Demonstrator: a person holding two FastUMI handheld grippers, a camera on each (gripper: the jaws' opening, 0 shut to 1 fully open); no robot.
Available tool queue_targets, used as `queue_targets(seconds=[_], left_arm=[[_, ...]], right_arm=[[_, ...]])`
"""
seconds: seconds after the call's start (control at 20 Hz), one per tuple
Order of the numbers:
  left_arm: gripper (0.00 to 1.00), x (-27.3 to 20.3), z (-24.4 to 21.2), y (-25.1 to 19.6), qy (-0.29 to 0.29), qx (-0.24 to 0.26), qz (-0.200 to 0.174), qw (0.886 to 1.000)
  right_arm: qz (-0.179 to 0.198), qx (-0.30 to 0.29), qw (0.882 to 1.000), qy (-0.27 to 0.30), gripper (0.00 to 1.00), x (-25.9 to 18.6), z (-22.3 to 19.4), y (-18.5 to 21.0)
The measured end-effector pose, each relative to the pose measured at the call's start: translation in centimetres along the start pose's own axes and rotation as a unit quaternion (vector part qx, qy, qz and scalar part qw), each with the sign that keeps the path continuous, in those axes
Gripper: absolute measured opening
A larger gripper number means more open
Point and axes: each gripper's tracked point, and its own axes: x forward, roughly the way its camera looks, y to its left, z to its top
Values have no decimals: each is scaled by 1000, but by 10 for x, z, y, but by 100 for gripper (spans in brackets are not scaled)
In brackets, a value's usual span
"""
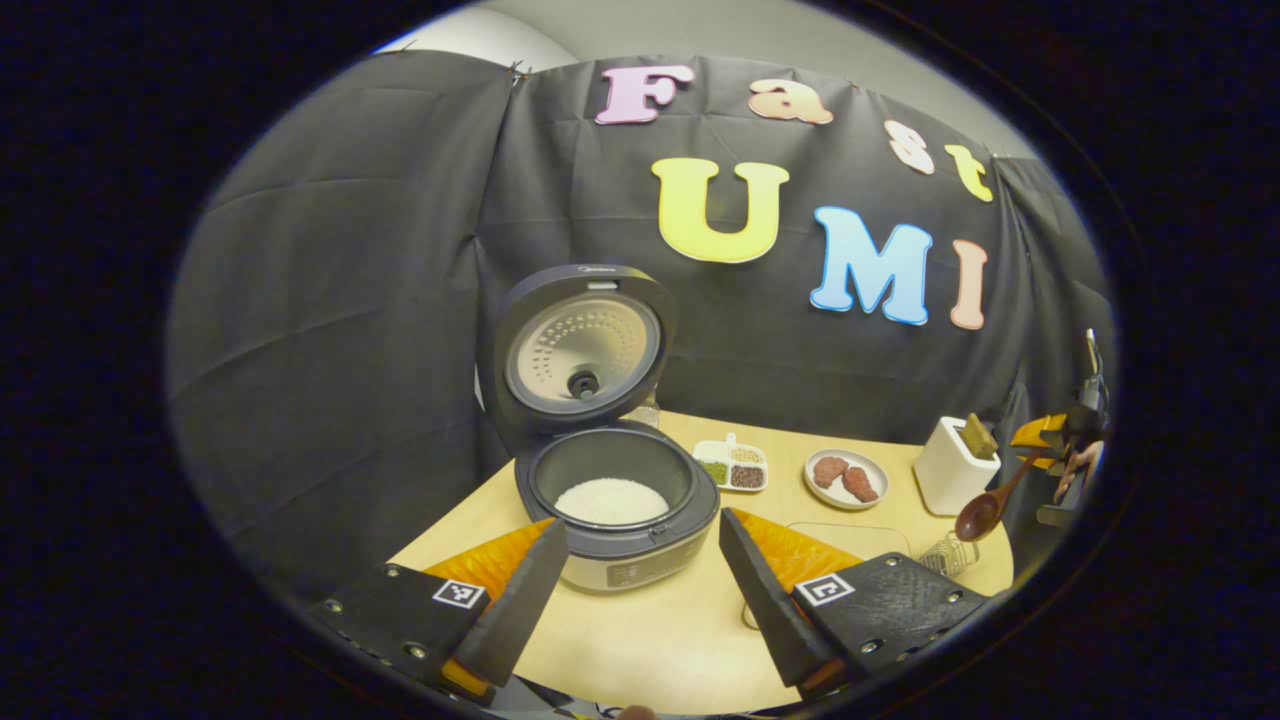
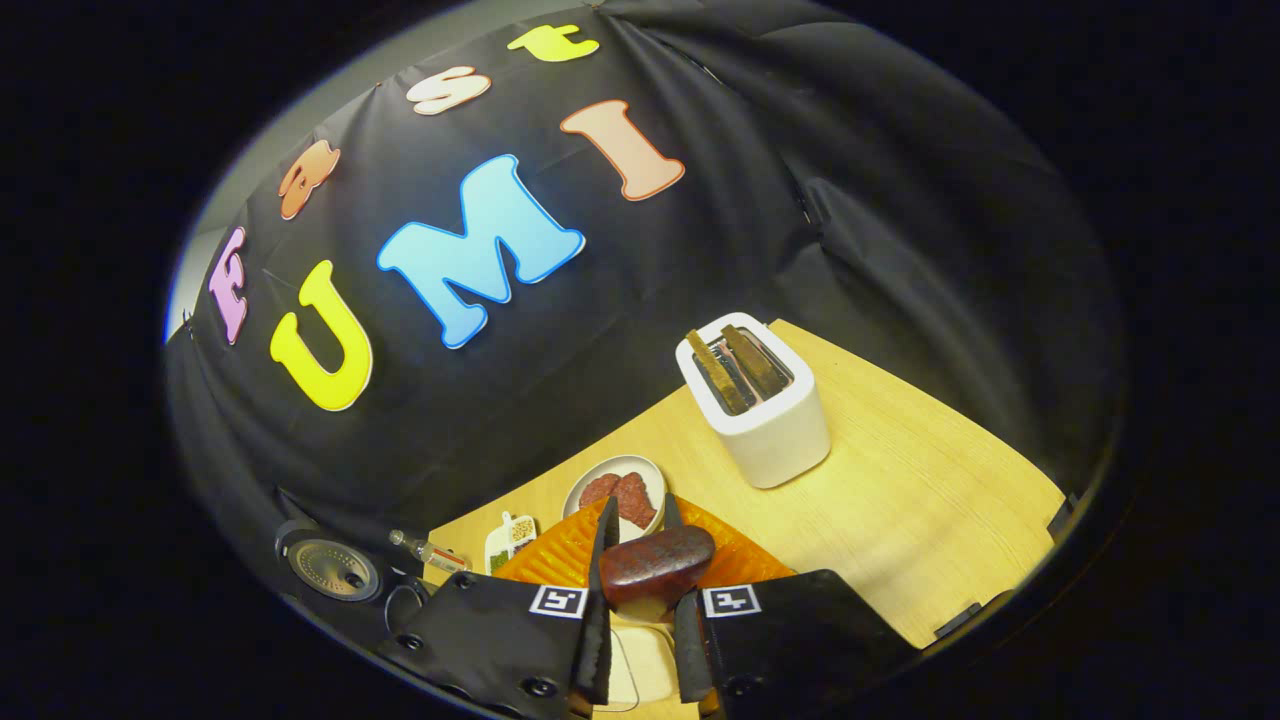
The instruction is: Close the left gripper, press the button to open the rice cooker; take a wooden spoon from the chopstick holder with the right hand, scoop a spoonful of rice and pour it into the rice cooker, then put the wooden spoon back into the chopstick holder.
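Between your right fingers: the right gripper (image 2: 640,590) is clamping the wooden spoon (image 2: 655,565), bowl pointing forward past the tips.
Spoon axis: in the left gripper view the wooden spoon (image 1: 985,505) is hanging bowl-down, handle slanting up to your right gripper (image 1: 1060,440) at the table's right end.
Holder: the white chopstick holder (image 2: 760,400) is standing ahead and slightly right of the spoon, near; opening facing up, utensils inside.
Left gripper (image 1: 640,590): fingers spread apart, holding nothing, hovering before the rice cooker (image 1: 615,500).
Cooker: lid up, white rice inside; likely you're heading to the holder.
Table (image 2: 900,480): bare wood around the holder, roomy.
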Motion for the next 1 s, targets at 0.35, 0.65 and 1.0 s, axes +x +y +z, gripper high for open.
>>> queue_targets(seconds=[0.35,0.65,1.0], left_arm=[[97,3,-14,50,4,31,-17,999],[96,5,-11,83,-3,11,-13,1000],[96,8,-21,114,-9,15,-13,1000]], right_arm=[[35,-20,999,15,28,-8,-42,77],[54,-71,994,65,28,-1,-114,114],[24,-193,978,76,28,23,-176,100]])
